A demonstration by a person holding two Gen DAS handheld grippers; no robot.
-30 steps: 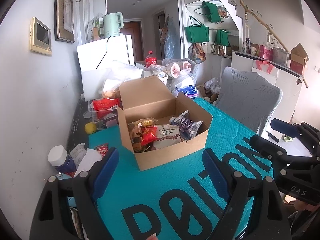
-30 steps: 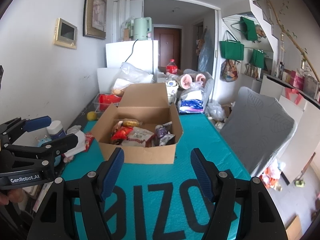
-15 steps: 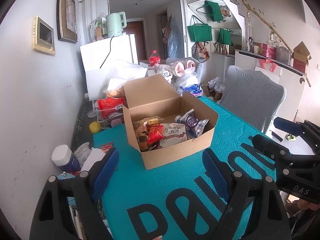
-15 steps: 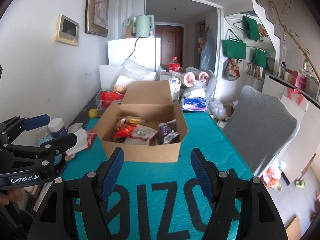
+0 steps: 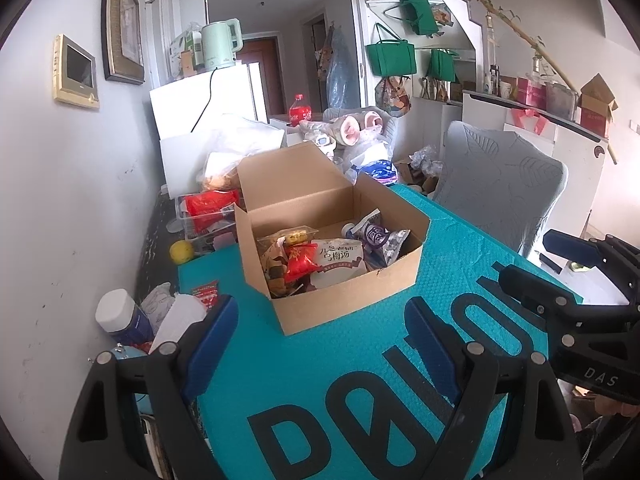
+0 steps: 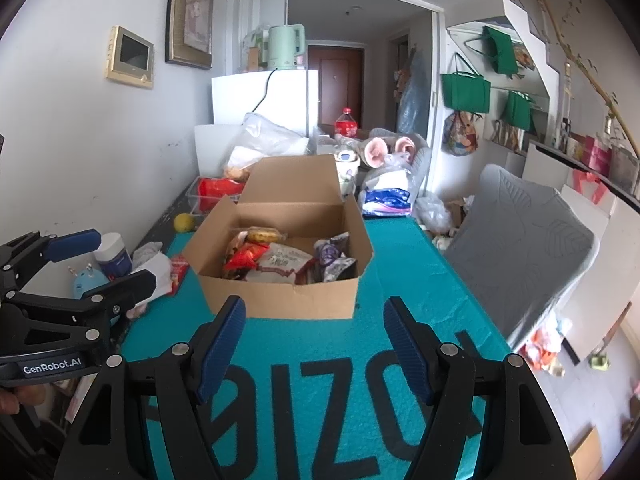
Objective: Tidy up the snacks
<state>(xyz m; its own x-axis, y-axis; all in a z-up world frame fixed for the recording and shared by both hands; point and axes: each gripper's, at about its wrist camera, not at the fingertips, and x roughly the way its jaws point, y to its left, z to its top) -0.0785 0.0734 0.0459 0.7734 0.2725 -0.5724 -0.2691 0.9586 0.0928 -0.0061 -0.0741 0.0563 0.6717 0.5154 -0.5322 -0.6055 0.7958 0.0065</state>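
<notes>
Covering the counter [image 5: 360,360] is a teal mat with big black letters, and pushed against its far end stands a white fridge [image 6: 280,96] with a pale green kettle [image 6: 285,46] on top. A grey chair [image 5: 496,184] stands just off the counter's right edge. In the middle of the mat sits an open cardboard box [image 5: 344,300], its rear flap standing upright. The snacks lie inside the box: a white packet [image 5: 340,258] with printed characters in the centre, a red packet [image 5: 300,260] touching its left side, a purple and silver packet [image 5: 378,236] leaning against the right wall, and a yellowish wrapped bar [image 6: 262,235] toward the back. Behind the box on the left, a clear bin [image 6: 216,192] holds a red bag. Along the counter's left edge, near the wall, are a white-capped blue jar [image 5: 120,316], crumpled white paper [image 5: 176,320], a small red sachet [image 5: 206,292] and a yellow ball [image 5: 181,251].

The left tongs [image 5: 320,336] are spread wide with nothing between them, held above the mat short of the box. The right tongs [image 6: 314,340] are likewise spread and empty, lined up with the box's front wall but clear of it
</notes>
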